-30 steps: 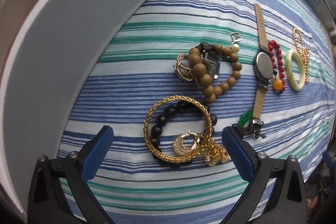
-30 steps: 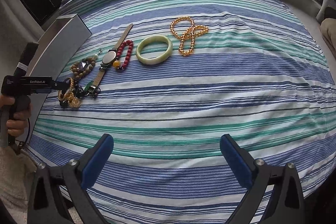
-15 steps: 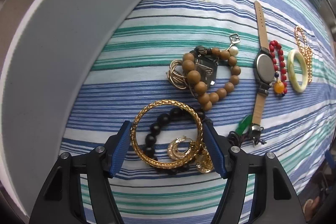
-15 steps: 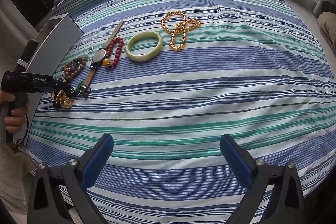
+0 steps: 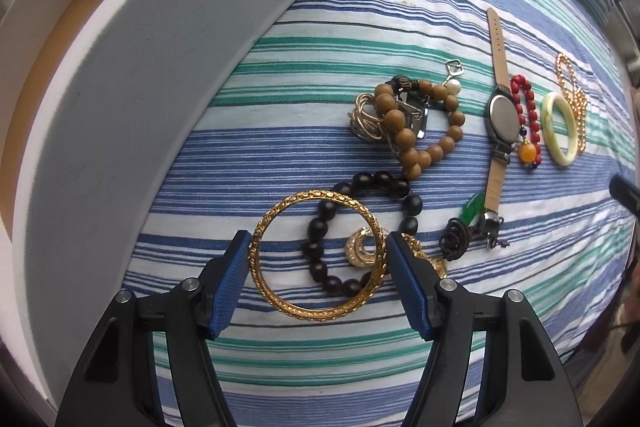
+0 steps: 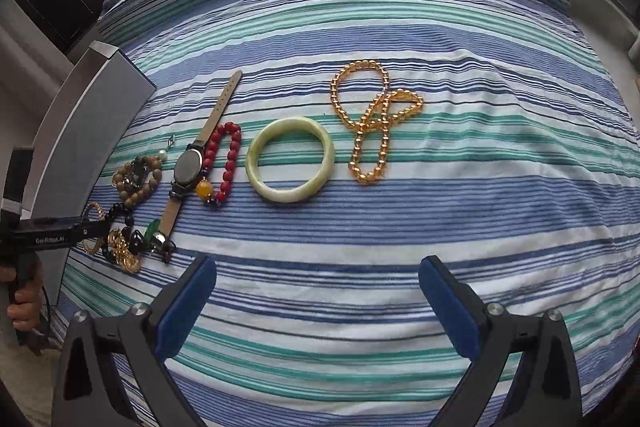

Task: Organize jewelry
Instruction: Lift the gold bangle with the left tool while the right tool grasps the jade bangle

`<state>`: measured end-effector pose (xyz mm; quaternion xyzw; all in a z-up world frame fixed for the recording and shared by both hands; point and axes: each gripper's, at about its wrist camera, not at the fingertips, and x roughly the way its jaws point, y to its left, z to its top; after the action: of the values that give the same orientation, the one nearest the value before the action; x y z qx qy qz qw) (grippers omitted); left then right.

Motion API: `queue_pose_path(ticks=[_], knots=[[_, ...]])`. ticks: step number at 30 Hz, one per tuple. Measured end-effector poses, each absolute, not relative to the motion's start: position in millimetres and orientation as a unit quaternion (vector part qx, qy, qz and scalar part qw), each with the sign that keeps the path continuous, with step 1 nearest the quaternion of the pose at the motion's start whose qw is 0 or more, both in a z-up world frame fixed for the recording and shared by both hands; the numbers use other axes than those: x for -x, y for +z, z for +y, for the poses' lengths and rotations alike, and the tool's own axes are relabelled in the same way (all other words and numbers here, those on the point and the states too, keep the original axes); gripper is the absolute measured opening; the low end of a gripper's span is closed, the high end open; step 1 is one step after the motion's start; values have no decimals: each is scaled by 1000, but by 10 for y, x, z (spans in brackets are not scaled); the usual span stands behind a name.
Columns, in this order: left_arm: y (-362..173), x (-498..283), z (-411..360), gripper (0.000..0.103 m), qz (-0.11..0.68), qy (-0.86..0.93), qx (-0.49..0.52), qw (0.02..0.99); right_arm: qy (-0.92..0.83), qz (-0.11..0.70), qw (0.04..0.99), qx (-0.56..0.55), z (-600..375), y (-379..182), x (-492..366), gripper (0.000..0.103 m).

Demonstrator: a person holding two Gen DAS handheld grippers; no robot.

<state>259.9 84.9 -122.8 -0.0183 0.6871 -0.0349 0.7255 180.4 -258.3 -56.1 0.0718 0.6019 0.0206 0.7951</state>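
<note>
My left gripper (image 5: pixel 318 259) is shut on a gold bangle (image 5: pixel 316 311), its blue pads touching the ring's two sides; the bangle looks raised off the striped cloth. Under it lie a black bead bracelet (image 5: pixel 408 205) and gold earrings (image 5: pixel 360 247). Further off lie a brown bead bracelet (image 5: pixel 416 147), a watch (image 5: pixel 502 115), a red bead bracelet (image 5: pixel 528 111), a pale green bangle (image 5: pixel 560 123) and a gold bead chain (image 5: pixel 574 95). My right gripper (image 6: pixel 318 291) is open and empty over bare cloth, below the green bangle (image 6: pixel 290 159) and gold chain (image 6: pixel 374 119).
A grey box lid (image 5: pixel 160 67) stands along the left of the jewelry, also in the right wrist view (image 6: pixel 88 115). A green pendant on a dark cord (image 5: pixel 464 223) lies by the watch strap. The striped cloth (image 6: pixel 400 247) covers the whole surface.
My left gripper closed from wide open onto the gold bangle and drew it a little away from the black beads. My right gripper came closer to the jewelry row, still open.
</note>
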Motion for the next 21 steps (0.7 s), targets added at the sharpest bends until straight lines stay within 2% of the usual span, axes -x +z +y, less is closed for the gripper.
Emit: queue_pose_path(ticks=[4,8,18,19,21], knots=[[-1250,-2507,951,69,687,-36,22,725,18,636,768,-78,-2505,-755,-2340,103],[-1290,-2422,1049,69,689,-37,24,724,12,647,762,-26,-2313,-910,-2626,103],[-1561,-2273,1202,69,691,-34,35,721,25,669,738,81,-1947,-1278,-2740,102],[-1583,-2235,1236,69,691,-34,37,721,24,665,742,81,-1947,-1266,-2734,100],[-1572,-2167,1280,69,690,-35,40,722,26,657,749,83,-1926,-1190,-2727,82]])
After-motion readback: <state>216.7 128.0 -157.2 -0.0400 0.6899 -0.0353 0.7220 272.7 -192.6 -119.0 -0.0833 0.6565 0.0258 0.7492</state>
